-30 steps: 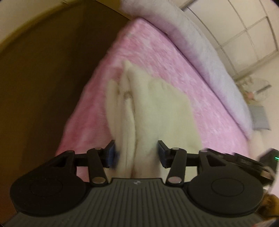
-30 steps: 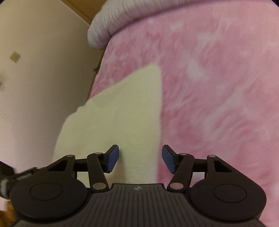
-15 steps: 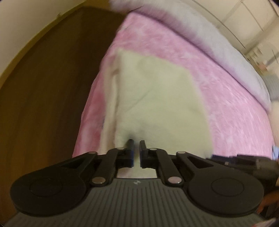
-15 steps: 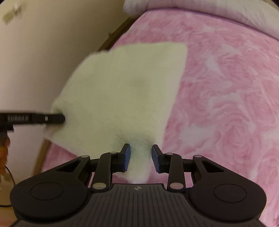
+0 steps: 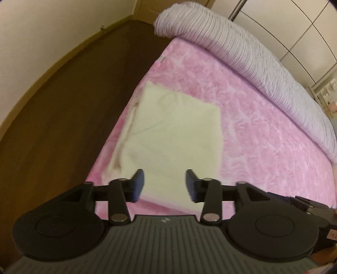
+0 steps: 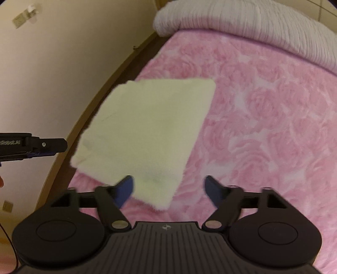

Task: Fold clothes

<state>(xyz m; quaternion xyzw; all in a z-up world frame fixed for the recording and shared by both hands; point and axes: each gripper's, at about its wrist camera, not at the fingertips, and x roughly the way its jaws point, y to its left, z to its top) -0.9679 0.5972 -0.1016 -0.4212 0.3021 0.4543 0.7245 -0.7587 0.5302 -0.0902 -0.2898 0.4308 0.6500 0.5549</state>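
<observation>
A bed (image 5: pixel 263 134) with a pink rose-patterned cover stood against a dark brown floor (image 5: pixel 63 118). A rolled, pale striped quilt (image 5: pixel 242 48) lay along its far edge. Cream walls (image 6: pixel 52 63) met the floor at a wooden skirting board (image 6: pixel 88 109). White panelled wardrobe doors (image 5: pixel 294 27) stood behind. Lighting was warm and dim.

We see a big bed with a pink blanket (image 5: pixel 263 134) on it. The blanket has a rose pattern and looks soft. At the far end lies a long rolled-up cover (image 5: pixel 242 48) with thin pale purple stripes. Beside the bed is a dark brown floor (image 5: pixel 63 109). A cream wall (image 6: pixel 63 63) stands next to it, with a small plate (image 6: pixel 19 20) on it, maybe a switch. Far off we see white cupboard doors (image 5: pixel 294 25).
</observation>
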